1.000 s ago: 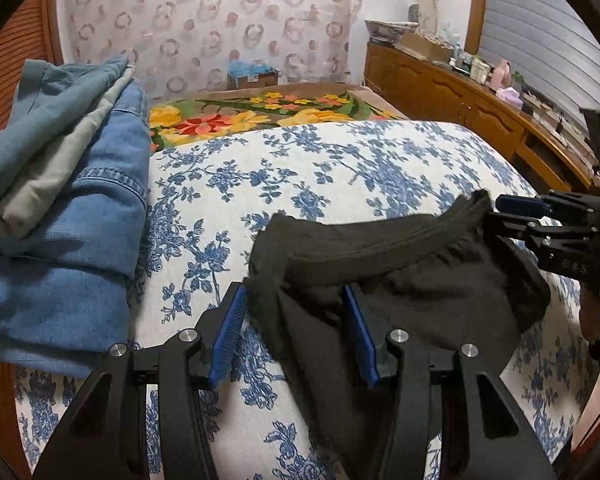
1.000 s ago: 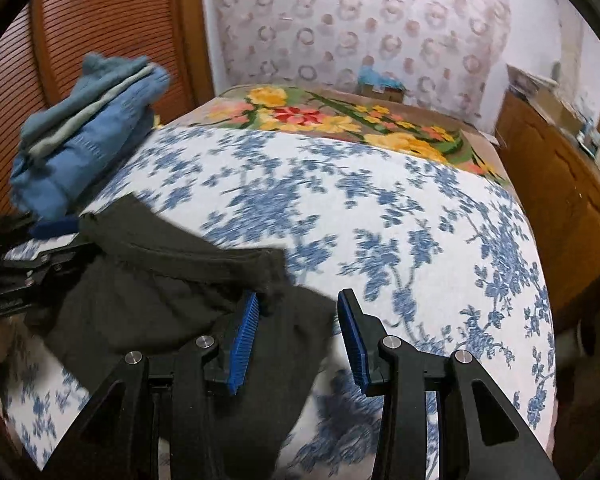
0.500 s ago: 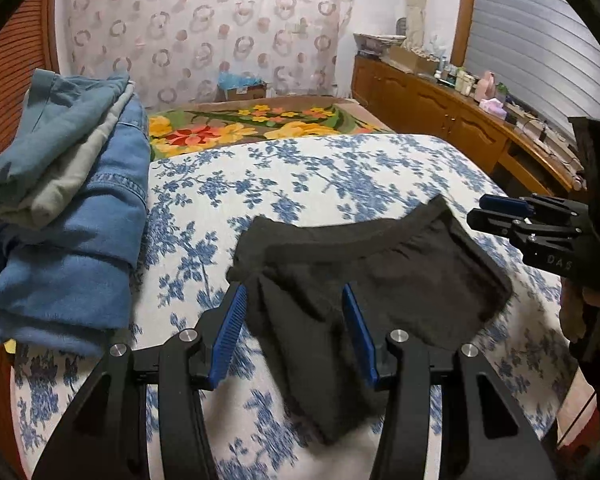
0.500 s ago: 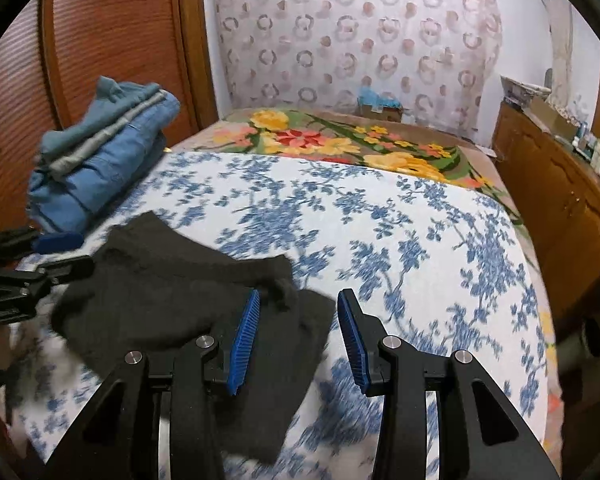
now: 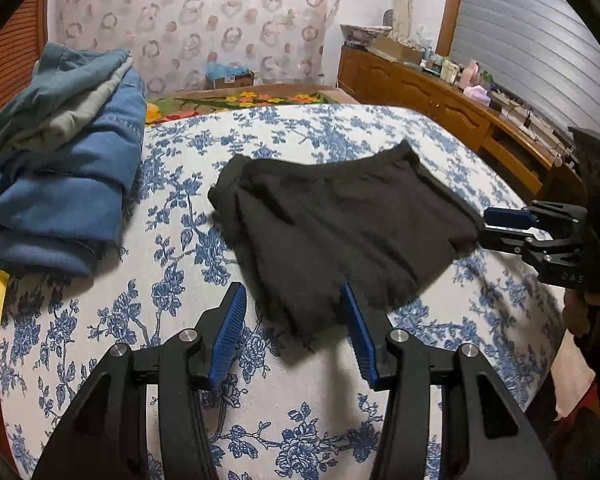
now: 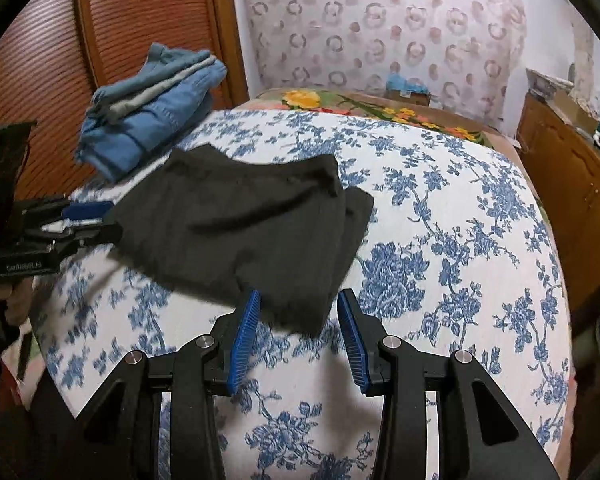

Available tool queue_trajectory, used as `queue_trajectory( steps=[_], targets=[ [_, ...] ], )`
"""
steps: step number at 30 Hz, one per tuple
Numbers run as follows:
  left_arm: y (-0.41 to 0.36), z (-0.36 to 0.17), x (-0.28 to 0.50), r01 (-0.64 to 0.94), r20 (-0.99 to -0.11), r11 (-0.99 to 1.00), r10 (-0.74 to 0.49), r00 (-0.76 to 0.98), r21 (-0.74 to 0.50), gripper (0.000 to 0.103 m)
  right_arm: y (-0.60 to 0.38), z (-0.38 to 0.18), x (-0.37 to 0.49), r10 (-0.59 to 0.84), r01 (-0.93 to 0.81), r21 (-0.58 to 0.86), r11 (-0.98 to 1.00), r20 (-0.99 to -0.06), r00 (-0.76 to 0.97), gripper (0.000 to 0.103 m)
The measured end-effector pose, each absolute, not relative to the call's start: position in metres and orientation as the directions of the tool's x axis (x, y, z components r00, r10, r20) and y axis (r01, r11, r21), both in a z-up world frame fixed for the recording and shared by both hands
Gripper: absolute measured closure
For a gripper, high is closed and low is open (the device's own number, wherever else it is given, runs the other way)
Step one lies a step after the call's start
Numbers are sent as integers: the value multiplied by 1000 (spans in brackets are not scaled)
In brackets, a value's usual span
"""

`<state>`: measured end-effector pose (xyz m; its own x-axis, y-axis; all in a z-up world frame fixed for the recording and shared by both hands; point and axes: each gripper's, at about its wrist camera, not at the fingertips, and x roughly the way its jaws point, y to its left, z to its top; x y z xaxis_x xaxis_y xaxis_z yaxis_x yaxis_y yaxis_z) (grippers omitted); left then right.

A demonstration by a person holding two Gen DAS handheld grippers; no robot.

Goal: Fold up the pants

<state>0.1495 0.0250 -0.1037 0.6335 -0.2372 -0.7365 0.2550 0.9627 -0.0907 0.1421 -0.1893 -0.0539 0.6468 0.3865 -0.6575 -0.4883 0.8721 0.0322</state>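
Black pants (image 5: 340, 224), folded into a compact rectangle, lie flat on the blue-flowered bed cover (image 5: 172, 288); they also show in the right wrist view (image 6: 244, 236). My left gripper (image 5: 292, 328) is open and empty, just short of the pants' near edge. My right gripper (image 6: 296, 332) is open and empty, just behind the pants' near corner. Each gripper shows in the other's view, the right one (image 5: 512, 224) at the pants' right edge and the left one (image 6: 80, 216) at their left edge.
A stack of folded blue jeans and grey-green garments (image 5: 60, 168) lies on the bed's left side, also seen in the right wrist view (image 6: 152, 112). A wooden cabinet (image 5: 440, 100) with clutter runs along the right. A flowered blanket (image 5: 240, 100) lies beyond the bed cover.
Both grippers have pulled back from the pants, which were between their fingers a second ago. The pants now lie flat and free on the bed.
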Motion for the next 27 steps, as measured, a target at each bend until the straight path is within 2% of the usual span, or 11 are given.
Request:
queue_trajectory(
  steps=[5,9,13,16,24,27],
  targets=[
    [25,-112,154,249,-752,965,-228,618,-87,52,-187,-60,145,375,-501,16,865,-684,626,67],
    [26,-117,156,248,-758,965,-225,612,-86,52,-186,-67,152,374,-507,19,862,-698,611,77],
    [27,-118,157,251,-757,964,-225,614,-83,52,-189,-66,154,389,-511,28,859,-686,615,94],
    [27,-119,157,256,-753,963,-228,617,-82,51,-200,-61,151,358,-465,6,885,-649,672,97],
    [28,-118,155,244,-750,965,-232,619,-97,51,-201,-63,147,382,-481,34,876,-658,649,97],
    [26,-116,151,259,-743,960,-248,622,-104,59,-200,-62,146,379,-480,28,877,-654,655,97]
  ],
)
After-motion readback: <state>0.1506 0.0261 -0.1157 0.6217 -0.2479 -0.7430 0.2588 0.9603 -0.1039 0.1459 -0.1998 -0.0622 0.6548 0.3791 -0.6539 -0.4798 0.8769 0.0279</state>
